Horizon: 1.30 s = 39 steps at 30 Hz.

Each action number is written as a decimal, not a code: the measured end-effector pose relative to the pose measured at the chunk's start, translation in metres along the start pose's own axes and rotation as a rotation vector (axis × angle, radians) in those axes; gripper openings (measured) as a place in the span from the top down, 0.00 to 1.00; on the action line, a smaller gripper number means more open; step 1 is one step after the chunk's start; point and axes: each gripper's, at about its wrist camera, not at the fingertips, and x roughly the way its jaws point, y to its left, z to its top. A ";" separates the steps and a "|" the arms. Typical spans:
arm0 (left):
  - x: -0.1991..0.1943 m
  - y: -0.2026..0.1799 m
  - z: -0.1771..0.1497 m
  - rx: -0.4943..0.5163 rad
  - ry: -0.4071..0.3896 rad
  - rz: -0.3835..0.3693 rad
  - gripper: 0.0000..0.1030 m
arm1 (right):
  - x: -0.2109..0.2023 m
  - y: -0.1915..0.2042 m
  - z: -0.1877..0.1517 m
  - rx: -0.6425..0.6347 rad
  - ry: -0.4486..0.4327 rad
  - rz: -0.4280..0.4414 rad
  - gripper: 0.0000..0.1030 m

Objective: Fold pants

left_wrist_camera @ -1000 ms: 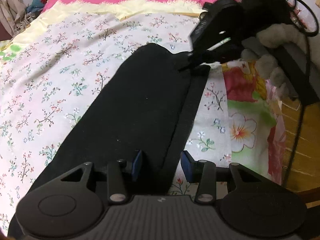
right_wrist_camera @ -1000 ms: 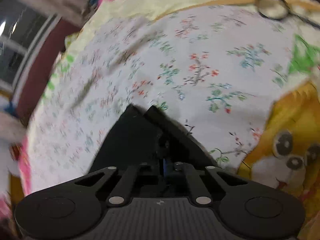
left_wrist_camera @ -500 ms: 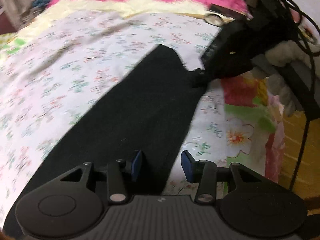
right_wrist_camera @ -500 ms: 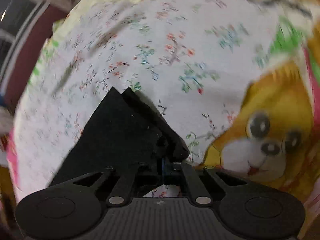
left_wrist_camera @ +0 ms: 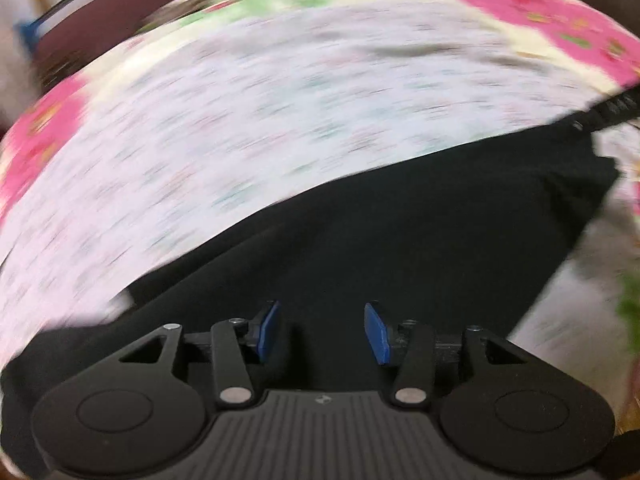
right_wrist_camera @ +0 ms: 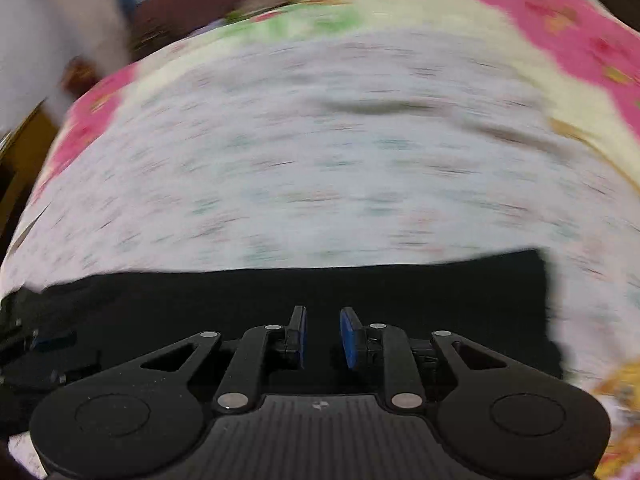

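The black pants (left_wrist_camera: 400, 240) lie on the flowered bed sheet (left_wrist_camera: 240, 140) as a wide dark band running from lower left to upper right. My left gripper (left_wrist_camera: 320, 332) hovers over them, its blue pads well apart and its jaws opening, with no cloth pinched. In the right wrist view the pants (right_wrist_camera: 440, 292) form a straight-edged strip across the bottom. My right gripper (right_wrist_camera: 322, 336) is above that strip, its jaws opening with a narrow gap between the pads and no fabric seen pressed. Both views are heavily blurred.
The bed has a pale yellow and pink border (left_wrist_camera: 560, 20) at the far side and a yellow cartoon print (right_wrist_camera: 616, 392) at the right. A dark ribbed cable or strap (left_wrist_camera: 612, 104) crosses the pants' upper right corner. Dark furniture (right_wrist_camera: 200, 4) stands beyond the bed.
Both grippers have swung and rolled fast, so the pants now lie crosswise in view. The right gripper's pads, shut on the pants' corner before, have parted. The left pads stand slightly wider.
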 end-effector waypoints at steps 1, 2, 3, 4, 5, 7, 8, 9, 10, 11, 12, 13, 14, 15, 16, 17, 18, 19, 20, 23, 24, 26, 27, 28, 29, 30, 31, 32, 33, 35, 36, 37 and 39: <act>-0.006 0.023 -0.011 -0.039 0.006 0.030 0.46 | 0.007 0.019 -0.001 -0.023 0.018 0.032 0.92; -0.011 0.041 -0.020 -0.069 0.010 0.058 0.46 | 0.014 0.039 -0.003 -0.046 0.037 0.061 0.92; -0.016 0.059 -0.029 -0.098 0.014 0.087 0.46 | 0.021 0.061 -0.006 -0.065 0.051 0.085 0.92; -0.022 0.082 -0.041 -0.129 0.022 0.119 0.46 | 0.026 0.080 -0.008 -0.083 0.071 0.118 0.92; -0.027 0.100 -0.051 -0.150 0.026 0.153 0.46 | 0.032 0.099 -0.006 -0.102 0.088 0.146 0.92; -0.037 0.136 -0.071 -0.205 0.027 0.220 0.45 | 0.044 0.135 -0.010 -0.141 0.113 0.187 0.92; -0.042 0.154 -0.081 -0.244 0.025 0.246 0.45 | 0.049 0.152 -0.012 -0.160 0.132 0.216 0.92; -0.044 0.167 -0.087 -0.271 0.021 0.271 0.45 | 0.054 0.170 -0.013 -0.186 0.147 0.242 0.92; -0.046 0.184 -0.091 -0.297 0.016 0.299 0.45 | 0.059 0.187 -0.014 -0.223 0.157 0.261 0.92; -0.048 0.200 -0.096 -0.329 0.005 0.323 0.45 | 0.060 0.203 -0.016 -0.256 0.160 0.272 0.92; -0.049 0.215 -0.098 -0.359 -0.009 0.330 0.45 | 0.065 0.218 -0.016 -0.281 0.165 0.285 0.92; -0.049 0.229 -0.100 -0.390 -0.031 0.330 0.45 | 0.068 0.230 -0.016 -0.291 0.174 0.297 0.92; -0.048 0.240 -0.100 -0.403 -0.048 0.339 0.45 | 0.072 0.241 -0.017 -0.299 0.183 0.309 0.92; -0.045 0.250 -0.101 -0.408 -0.058 0.349 0.42 | 0.074 0.248 -0.016 -0.309 0.187 0.313 0.92; -0.040 0.257 -0.102 -0.412 -0.054 0.340 0.36 | 0.075 0.257 -0.017 -0.325 0.191 0.314 0.92; -0.033 0.265 -0.104 -0.415 -0.038 0.313 0.36 | 0.076 0.263 -0.018 -0.338 0.196 0.314 0.92; -0.028 0.272 -0.107 -0.406 -0.021 0.296 0.36 | 0.077 0.268 -0.017 -0.346 0.200 0.314 0.91; -0.023 0.278 -0.109 -0.387 0.002 0.294 0.36 | 0.078 0.273 -0.017 -0.352 0.207 0.314 0.91; -0.021 0.280 -0.113 -0.370 0.015 0.304 0.35 | 0.076 0.274 -0.019 -0.356 0.209 0.315 0.91; -0.019 0.296 -0.123 -0.353 0.049 0.225 0.22 | 0.072 0.279 -0.025 -0.362 0.218 0.315 0.91; -0.014 0.301 -0.126 -0.359 0.065 0.169 0.21 | 0.073 0.282 -0.026 -0.363 0.222 0.314 0.90; -0.006 0.306 -0.130 -0.347 0.079 0.119 0.21 | 0.078 0.288 -0.027 -0.364 0.233 0.306 0.90; 0.001 0.308 -0.129 -0.338 0.085 0.106 0.21 | 0.079 0.290 -0.028 -0.363 0.238 0.302 0.90; 0.008 0.310 -0.128 -0.330 0.097 0.098 0.21 | 0.080 0.293 -0.027 -0.362 0.241 0.299 0.90; 0.011 0.309 -0.127 -0.326 0.107 0.091 0.21 | 0.080 0.295 -0.028 -0.362 0.245 0.298 0.90; 0.015 0.310 -0.126 -0.333 0.113 0.074 0.21 | 0.081 0.297 -0.027 -0.365 0.247 0.298 0.90; 0.021 0.311 -0.127 -0.364 0.132 0.051 0.22 | 0.080 0.299 -0.027 -0.371 0.247 0.298 0.90; 0.029 0.312 -0.129 -0.409 0.162 0.015 0.22 | 0.081 0.300 -0.027 -0.375 0.249 0.298 0.90; 0.038 0.314 -0.133 -0.460 0.198 -0.026 0.22 | 0.081 0.302 -0.027 -0.377 0.252 0.297 0.90; 0.046 0.317 -0.140 -0.521 0.214 -0.053 0.22 | 0.083 0.304 -0.027 -0.373 0.255 0.296 0.90; 0.045 0.317 -0.139 -0.525 0.214 -0.054 0.22 | 0.083 0.304 -0.026 -0.369 0.258 0.297 0.90; 0.043 0.317 -0.139 -0.525 0.213 -0.054 0.24 | 0.084 0.305 -0.025 -0.367 0.258 0.300 0.90; 0.039 0.315 -0.140 -0.515 0.204 -0.055 0.32 | 0.083 0.306 -0.025 -0.371 0.257 0.307 0.90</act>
